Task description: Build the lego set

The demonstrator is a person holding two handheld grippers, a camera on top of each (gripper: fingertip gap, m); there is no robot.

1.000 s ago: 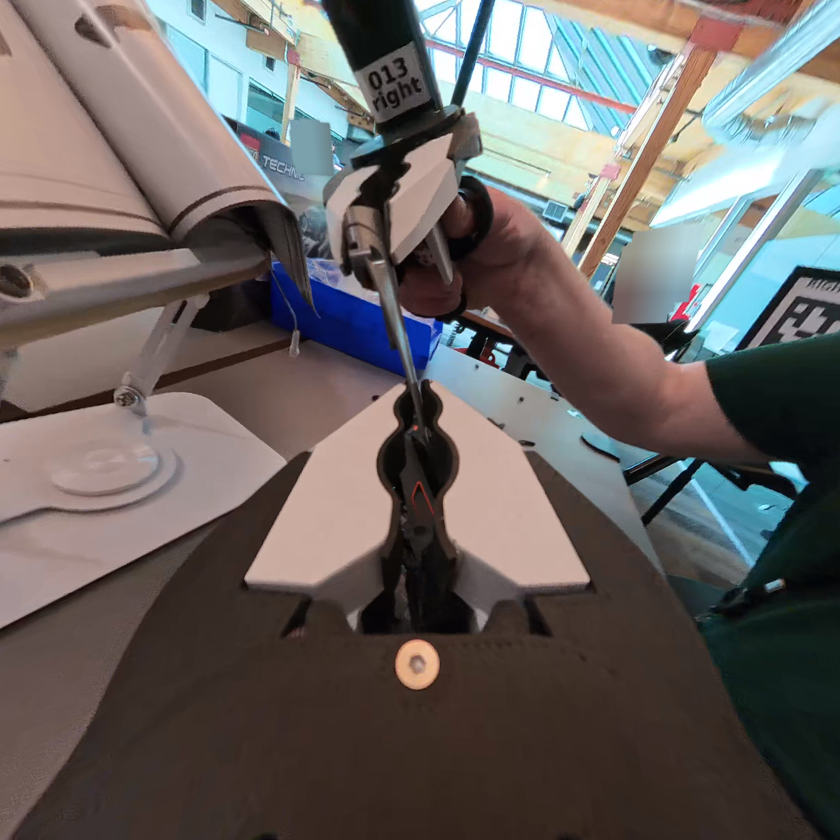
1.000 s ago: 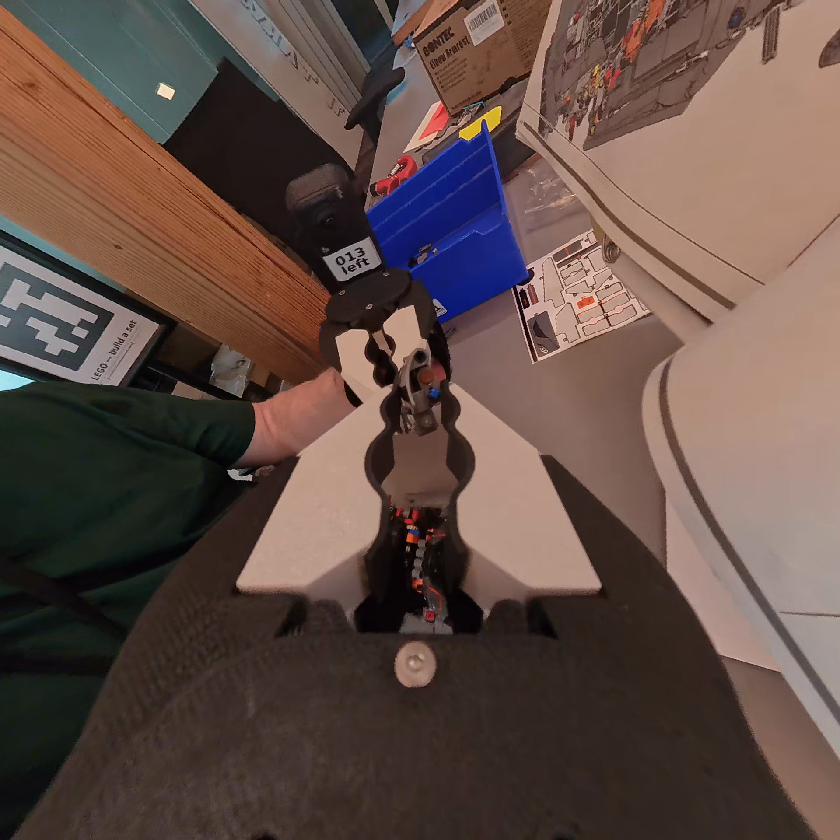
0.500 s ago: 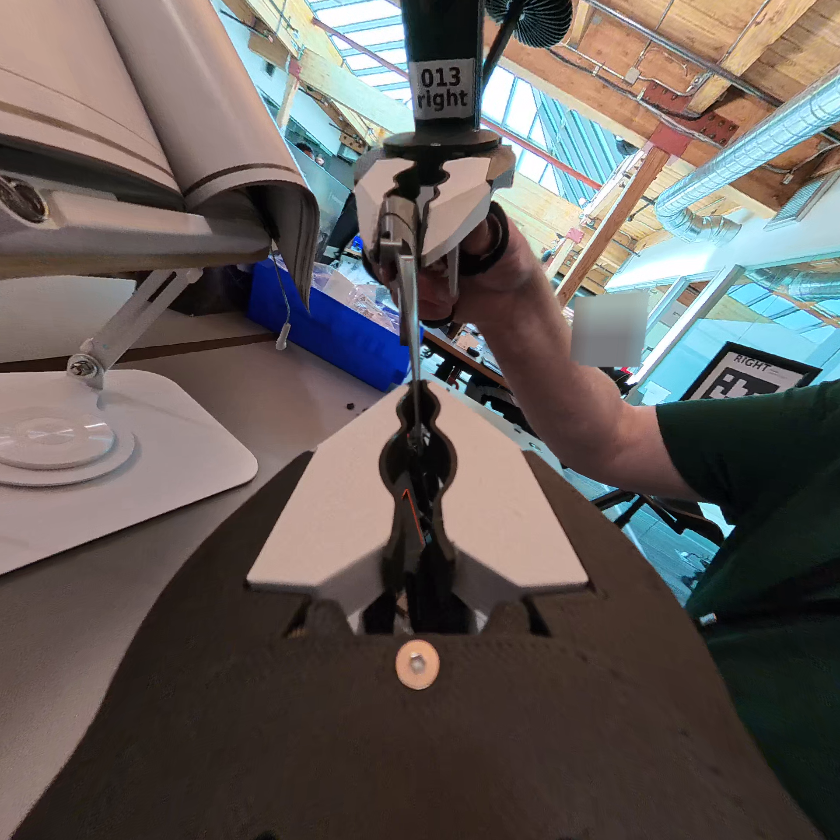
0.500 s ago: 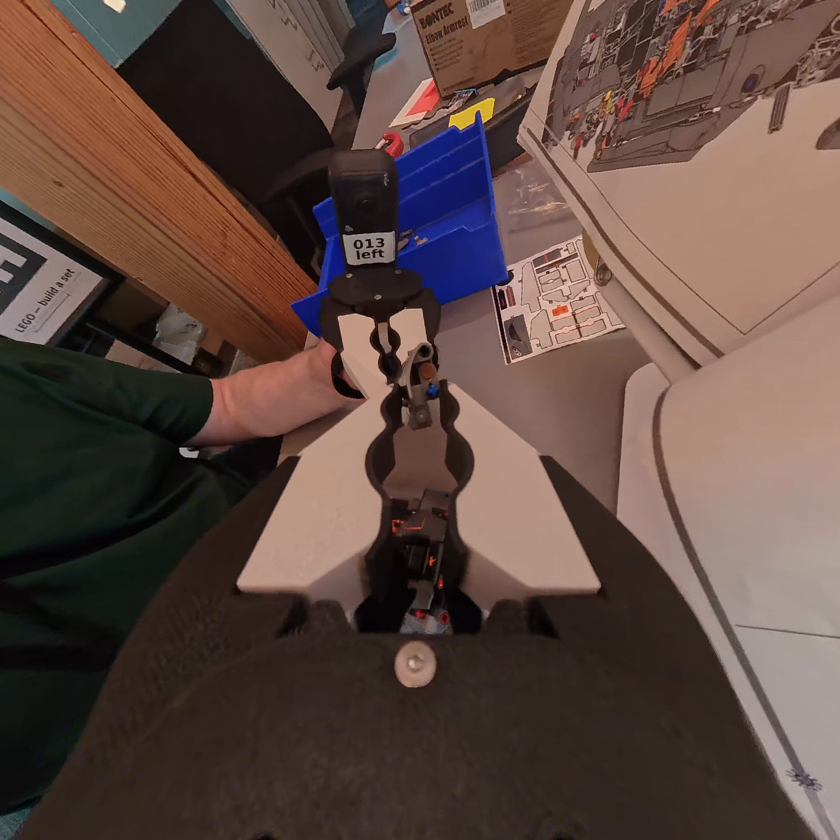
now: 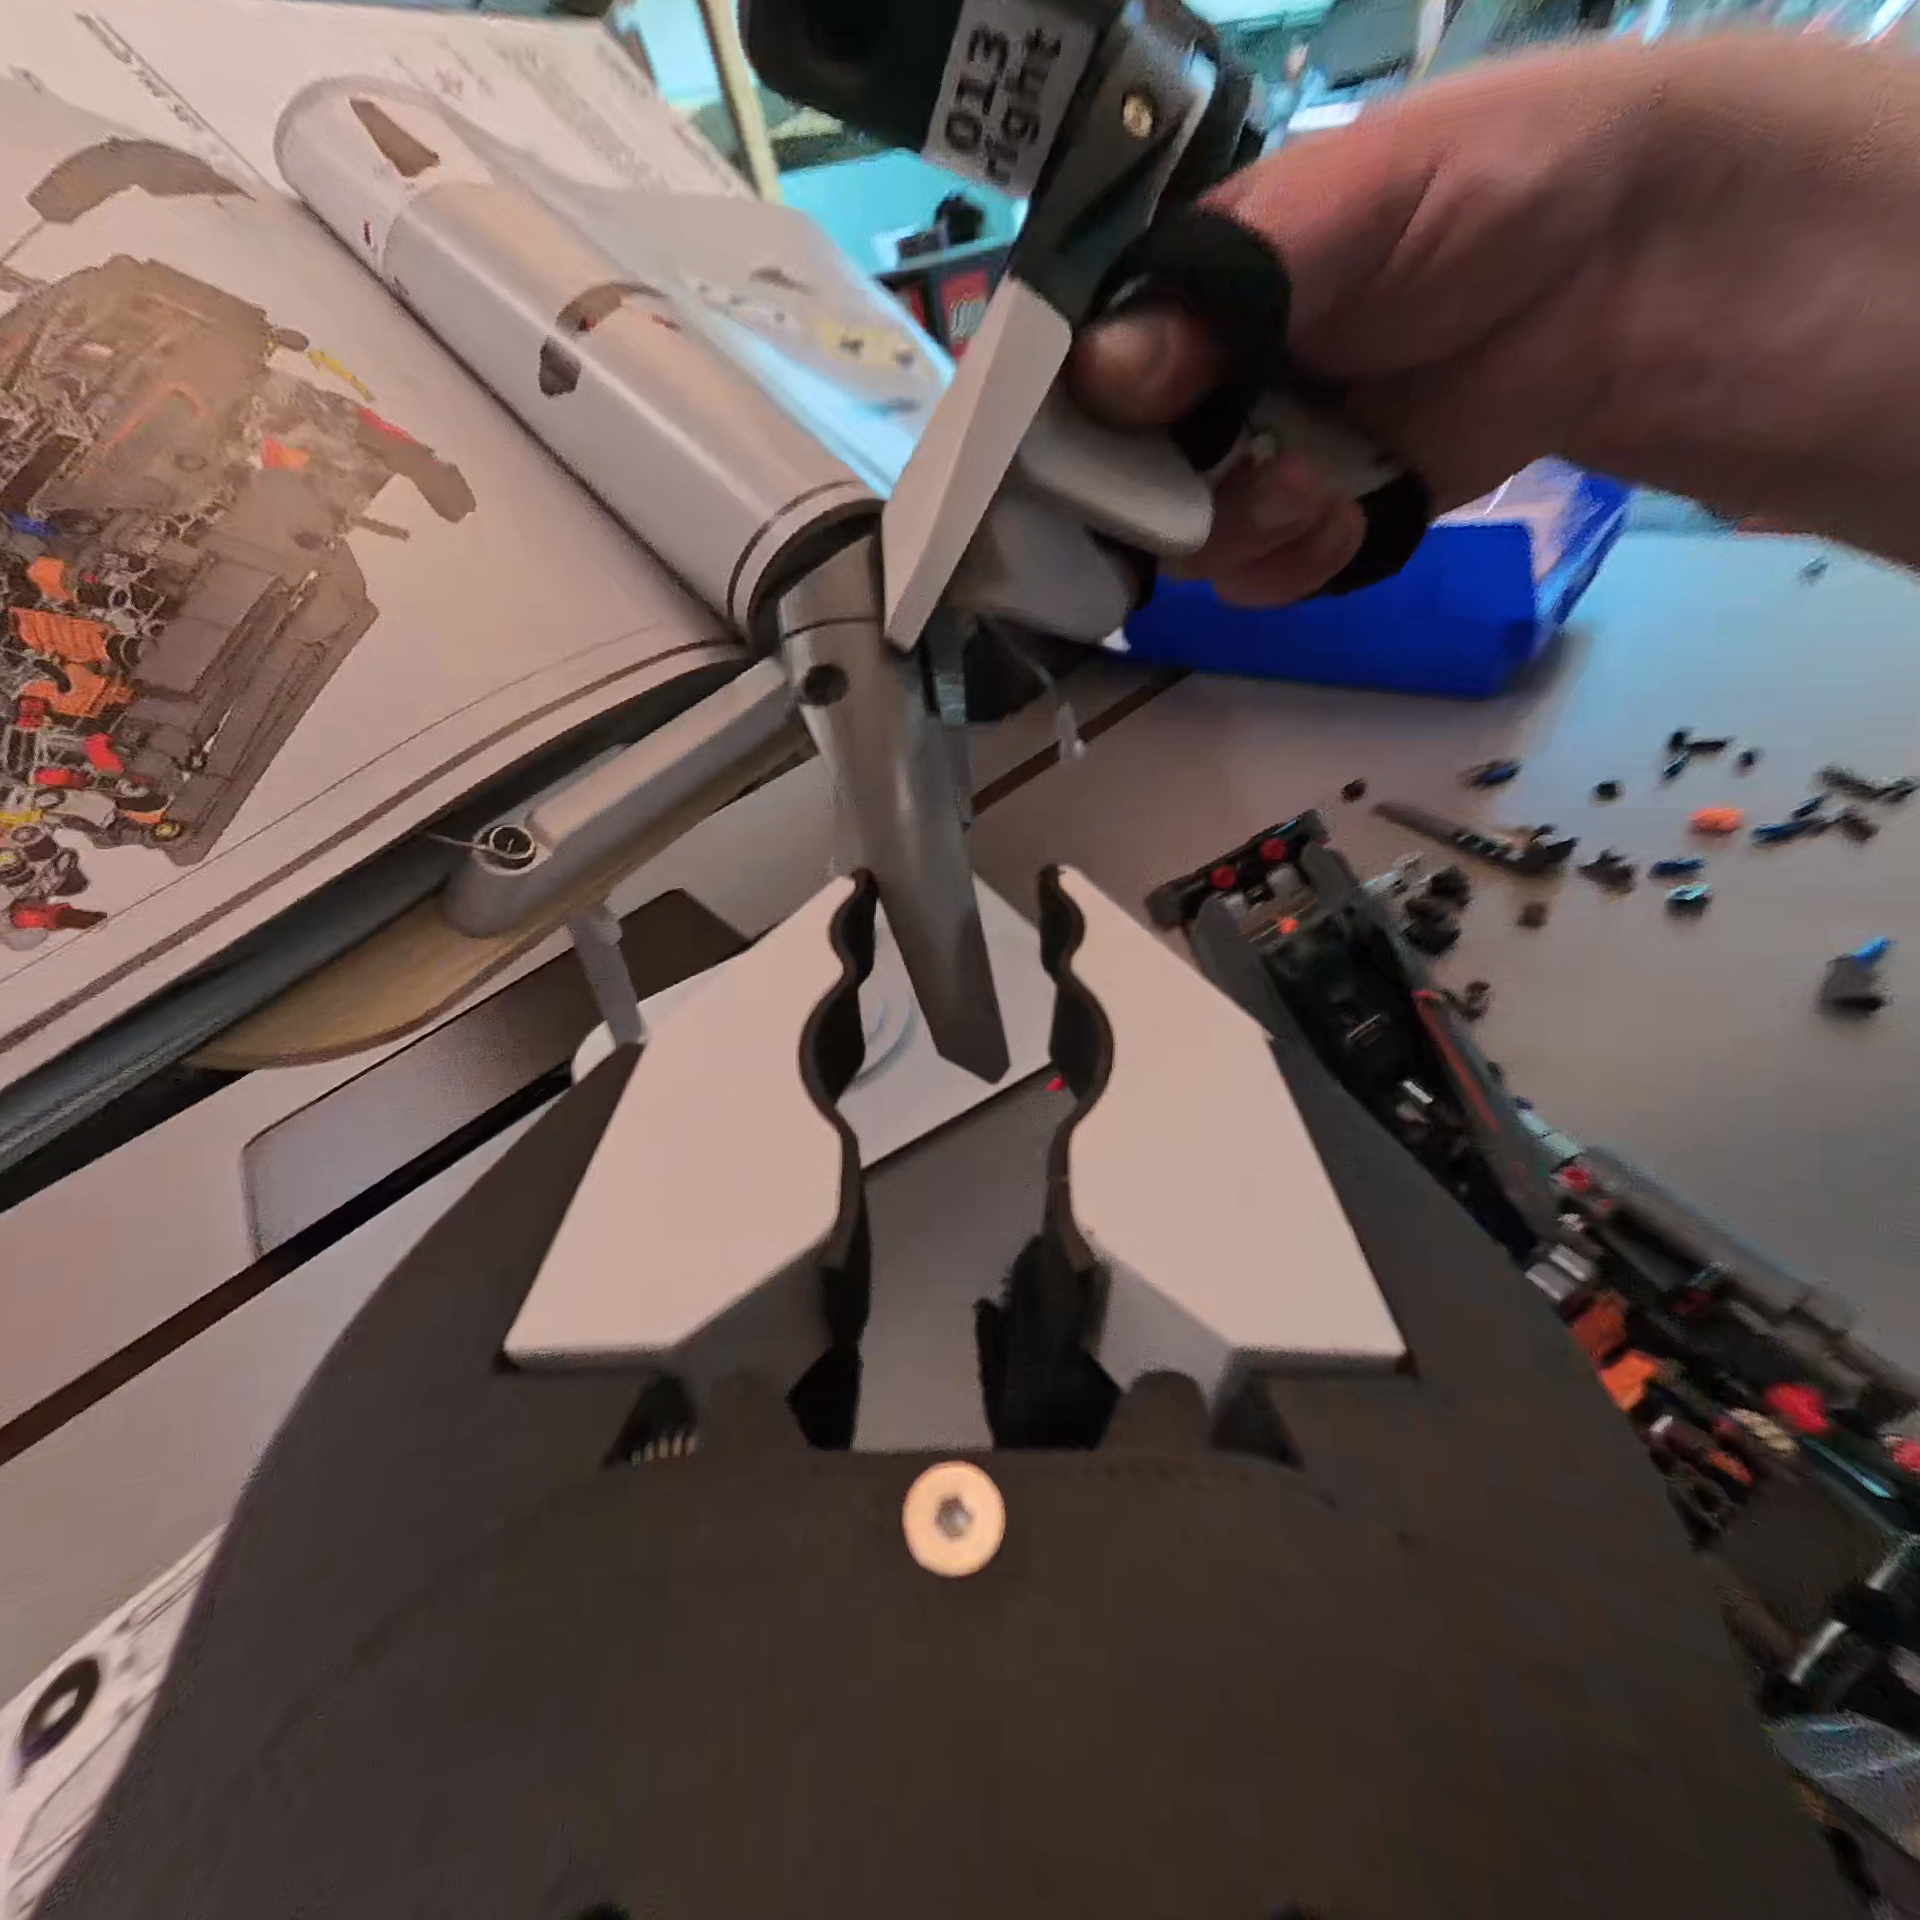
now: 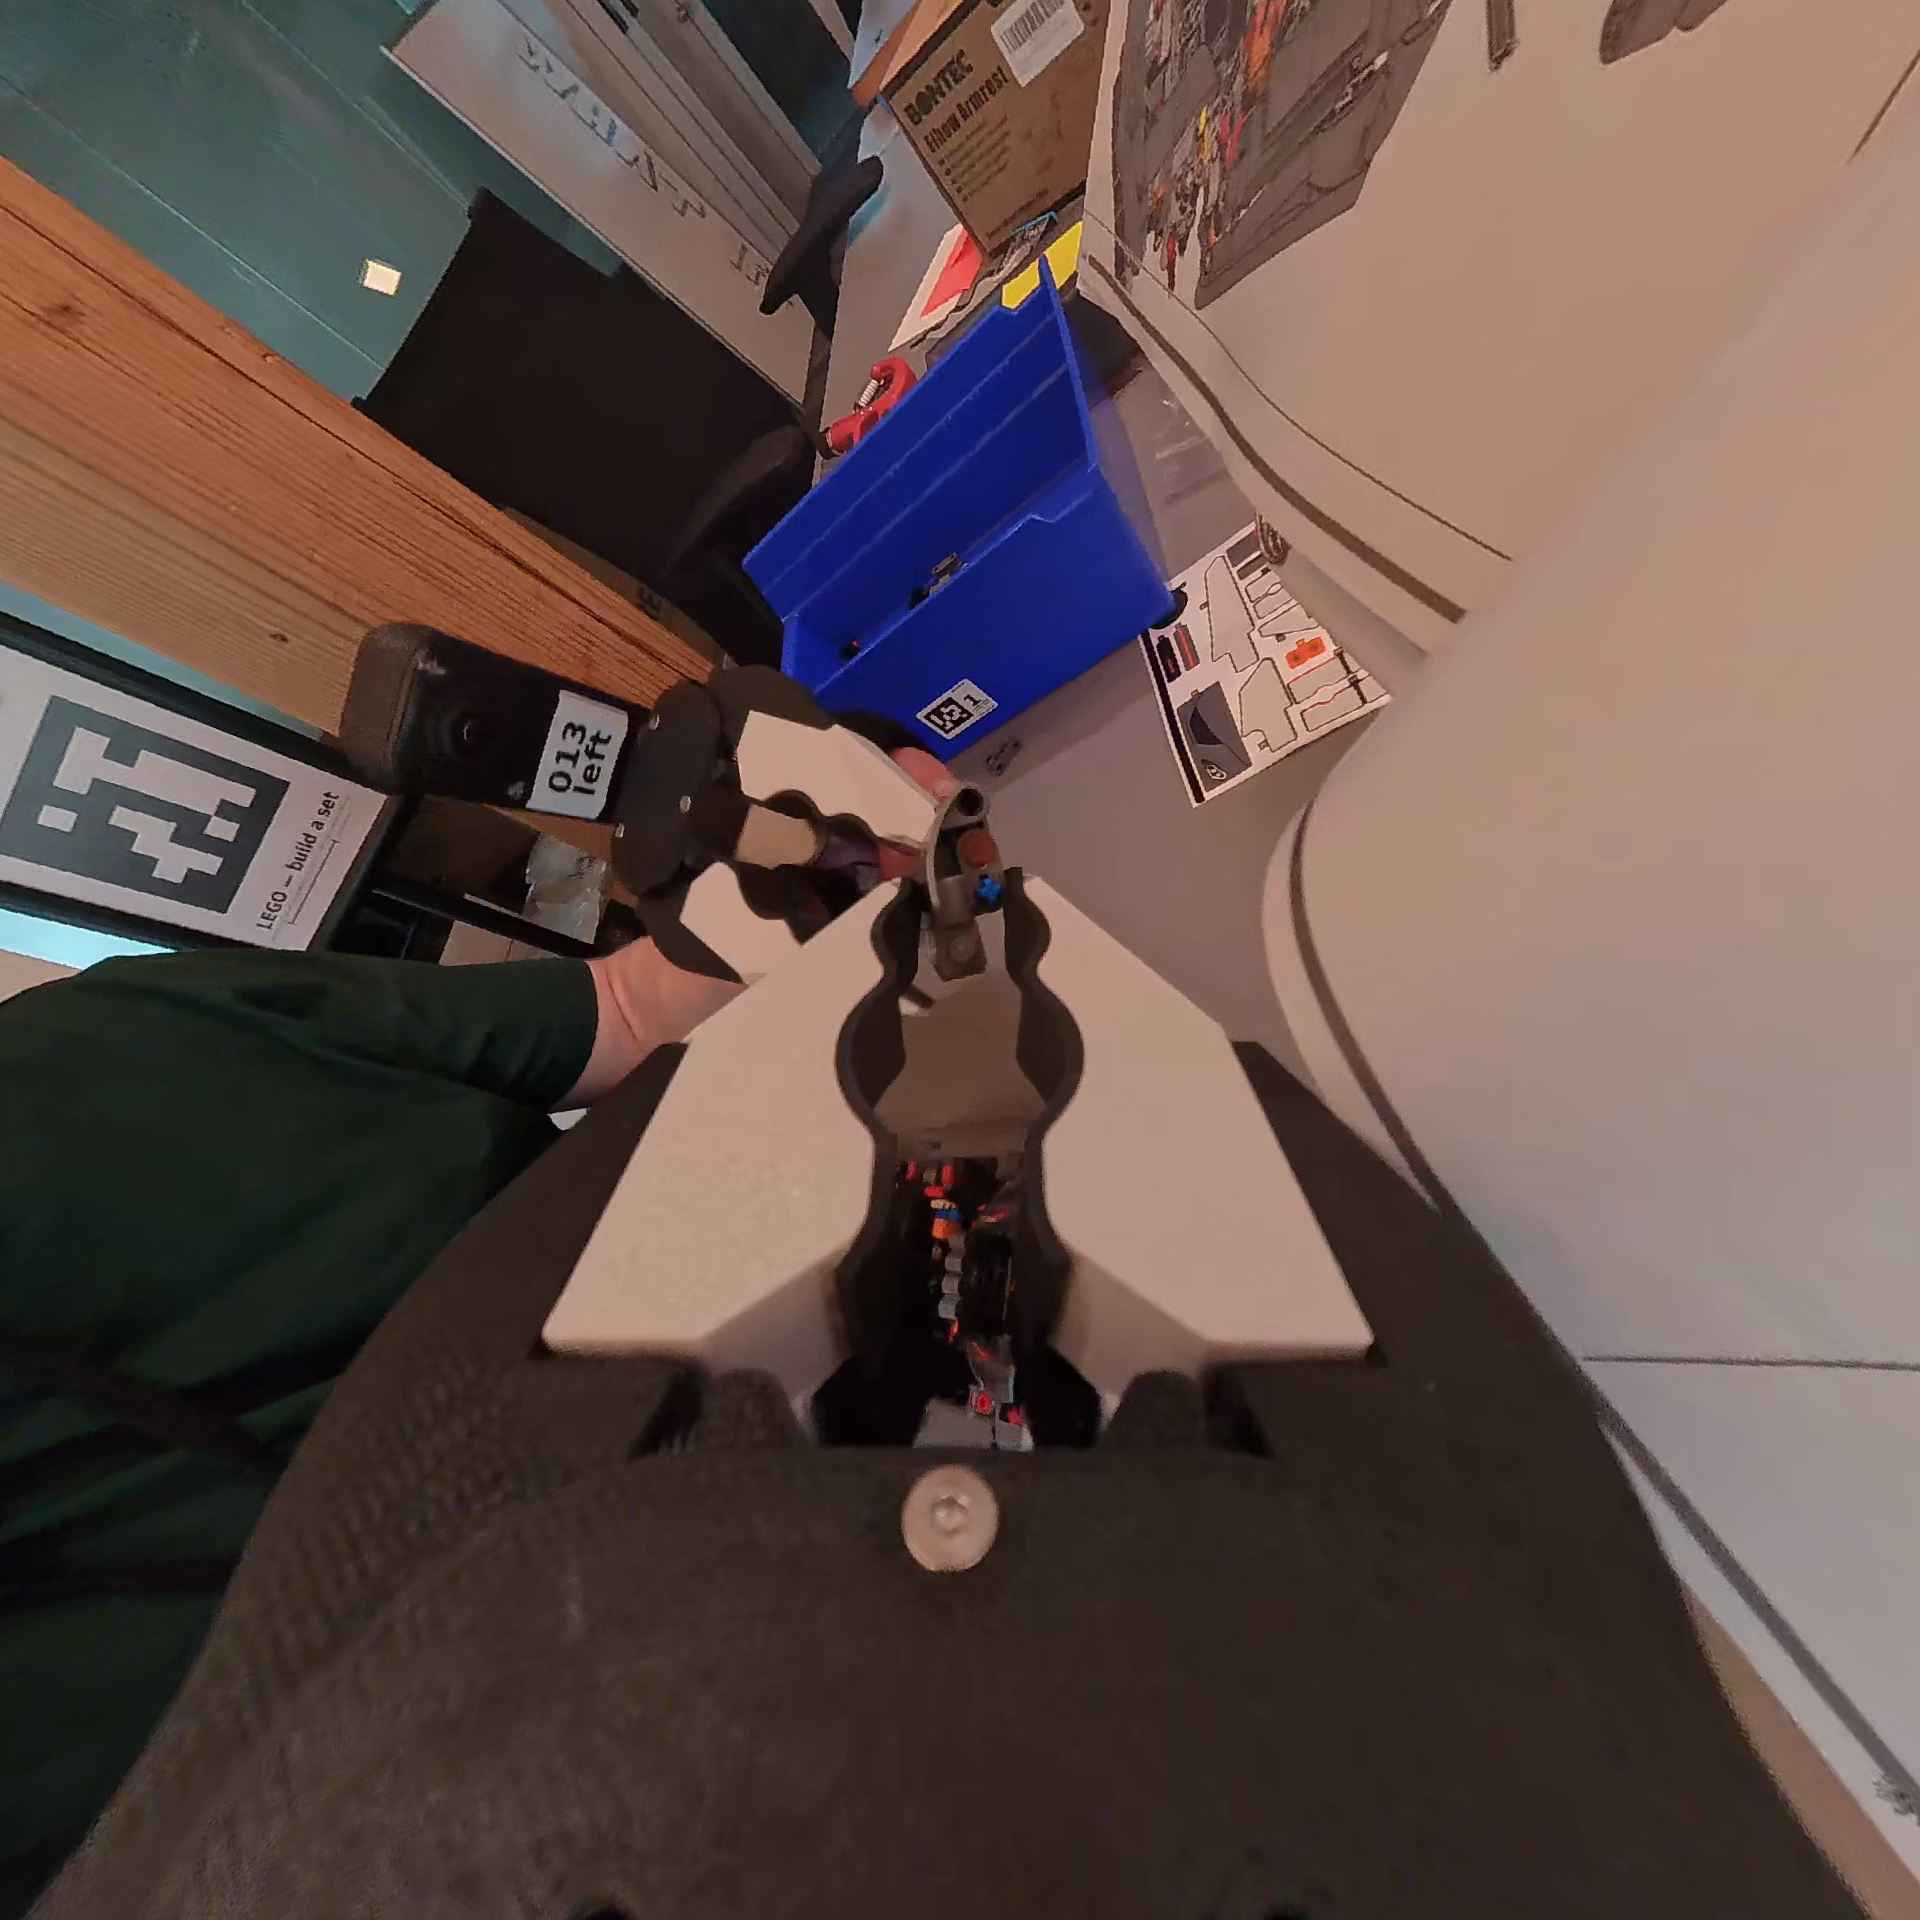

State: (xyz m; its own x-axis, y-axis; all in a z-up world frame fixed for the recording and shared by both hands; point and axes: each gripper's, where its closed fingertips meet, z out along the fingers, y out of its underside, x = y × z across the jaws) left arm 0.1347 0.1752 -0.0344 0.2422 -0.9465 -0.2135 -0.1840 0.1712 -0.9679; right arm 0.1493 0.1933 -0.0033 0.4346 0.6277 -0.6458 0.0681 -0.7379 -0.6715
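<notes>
Left claw released; right claw grasping grey lego piece; both bear white labels.

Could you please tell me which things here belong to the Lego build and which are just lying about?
Job in hand: grey piece, held by the right gripper; left gripper, open; half-built model; loose pieces; instruction book; sticker sheet.
Lying about: cardboard box; red tool; poster.
</notes>
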